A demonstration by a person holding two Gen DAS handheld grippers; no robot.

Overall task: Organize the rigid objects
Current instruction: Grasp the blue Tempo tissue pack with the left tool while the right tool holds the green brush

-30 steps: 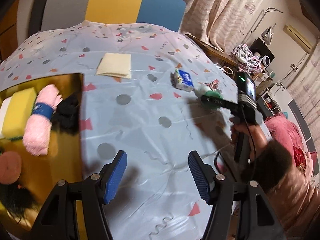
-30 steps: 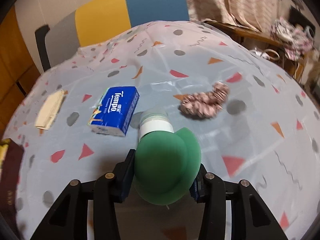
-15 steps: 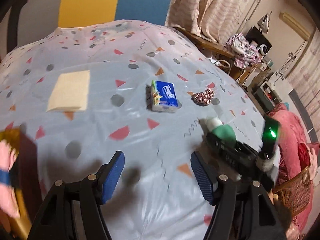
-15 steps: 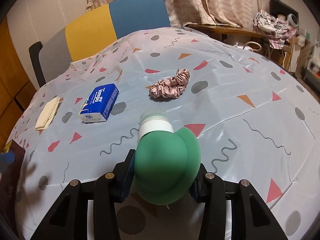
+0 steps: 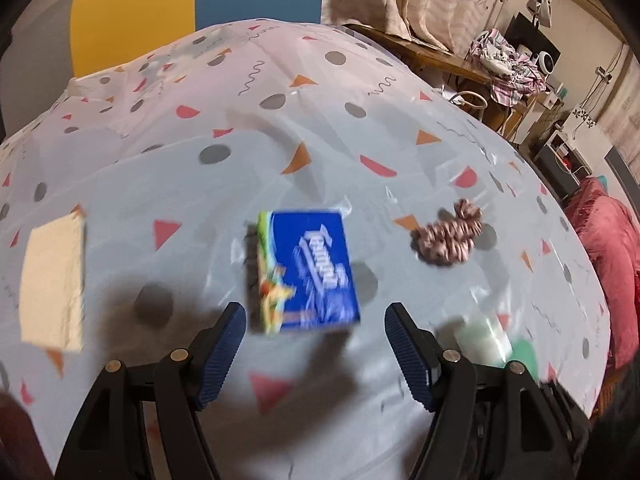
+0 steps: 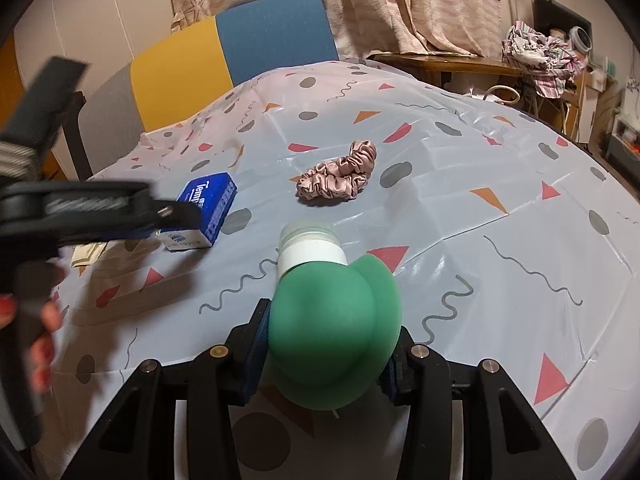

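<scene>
- Left gripper (image 5: pixel 312 344) spread wide, nothing between its blue ribbed pads (image 5: pixel 224 344), hanging above the patterned tablecloth (image 5: pixel 360 140).
- Blue tissue pack (image 5: pixel 310 272) lying flat on the cloth just ahead of that gripper, roughly centred on the gap between the fingers, its near edge close to the fingertips but not between them; blurred in the left wrist view.
- Pink scrunchie (image 5: pixel 448 236) ahead and to the right of the left gripper, apart from the tissue pack.
- Cream folded cloth (image 5: pixel 52 280) lying flat off to the left of the left gripper, well apart from the pack.
- Right gripper (image 6: pixel 324 344) clamped on a green bottle (image 6: pixel 334 332), fingers pressed against both of its sides, white collar and translucent cap (image 6: pixel 310 240) pointing forward past the fingertips.
- Bottle held over the tablecloth (image 6: pixel 480 200); contact with the cloth could not be told.
- Seen from the right gripper: scrunchie (image 6: pixel 340 176) ahead and slightly right, tissue pack (image 6: pixel 204 208) ahead to the left, left gripper (image 6: pixel 168 212) reaching in from the far left with its tip over the pack's near end.
- Bottle also glimpsed as a pale, blurred shape (image 5: pixel 492 340) just right of the left gripper's right finger.
- Yellow-and-blue chair back (image 6: pixel 224 48) beyond the far edge of the table.
</scene>
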